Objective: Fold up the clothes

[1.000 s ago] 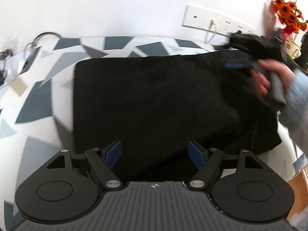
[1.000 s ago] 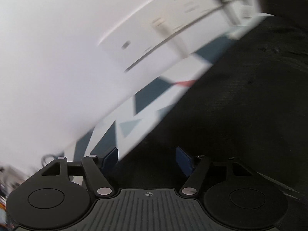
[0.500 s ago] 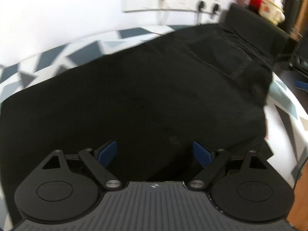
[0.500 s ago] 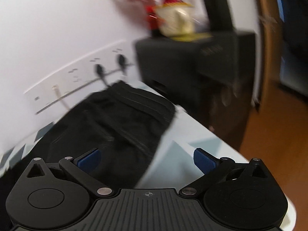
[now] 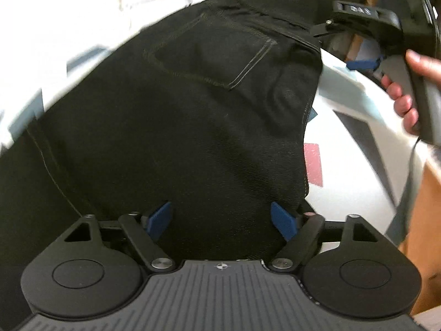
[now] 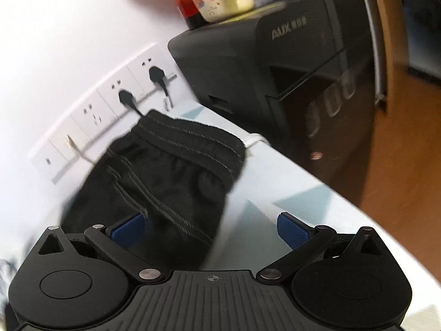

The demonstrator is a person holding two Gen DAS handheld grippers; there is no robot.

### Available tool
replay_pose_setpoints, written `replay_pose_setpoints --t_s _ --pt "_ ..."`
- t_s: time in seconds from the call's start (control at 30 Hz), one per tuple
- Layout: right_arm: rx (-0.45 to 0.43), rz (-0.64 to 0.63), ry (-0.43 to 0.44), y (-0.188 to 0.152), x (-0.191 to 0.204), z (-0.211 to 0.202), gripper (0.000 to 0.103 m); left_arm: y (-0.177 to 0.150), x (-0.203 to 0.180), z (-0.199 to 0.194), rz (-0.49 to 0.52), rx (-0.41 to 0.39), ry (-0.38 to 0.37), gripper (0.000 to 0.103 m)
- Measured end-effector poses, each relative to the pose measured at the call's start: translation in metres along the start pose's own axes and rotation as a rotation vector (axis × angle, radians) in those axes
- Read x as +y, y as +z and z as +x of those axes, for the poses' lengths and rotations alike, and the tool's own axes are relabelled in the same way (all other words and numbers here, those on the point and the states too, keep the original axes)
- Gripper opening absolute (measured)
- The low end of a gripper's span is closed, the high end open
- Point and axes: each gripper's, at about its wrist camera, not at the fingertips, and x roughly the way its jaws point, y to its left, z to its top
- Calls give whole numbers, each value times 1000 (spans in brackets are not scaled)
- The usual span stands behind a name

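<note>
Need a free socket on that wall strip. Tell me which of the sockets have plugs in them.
The two sockets nearest the black appliance: each holds a black plug. The next socket toward the other end has empty holes.

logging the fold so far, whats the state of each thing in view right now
black denim trousers: spread flat on the table, pocket up
left gripper: open above the trousers
right gripper: open wide, holding nothing
two black wall plugs: plugged in
</note>
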Motion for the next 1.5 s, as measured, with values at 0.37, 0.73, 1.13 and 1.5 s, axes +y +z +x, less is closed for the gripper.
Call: replay_pose_setpoints --t_s 0.37,0.73,1.13,1.5 --pt "-28 195 164 25 -18 62 102 -2 -4 -6 8 22 19 84" --pt "-89 217 106 37 -28 56 32 1 -5 -1 12 36 30 92" --pt "-29 303 163 46 -44 78 40 2 -3 1 10 24 33 97" --pt "-183 171 116 57 17 32 32 0 45 -42 -215 -143 -90 95"
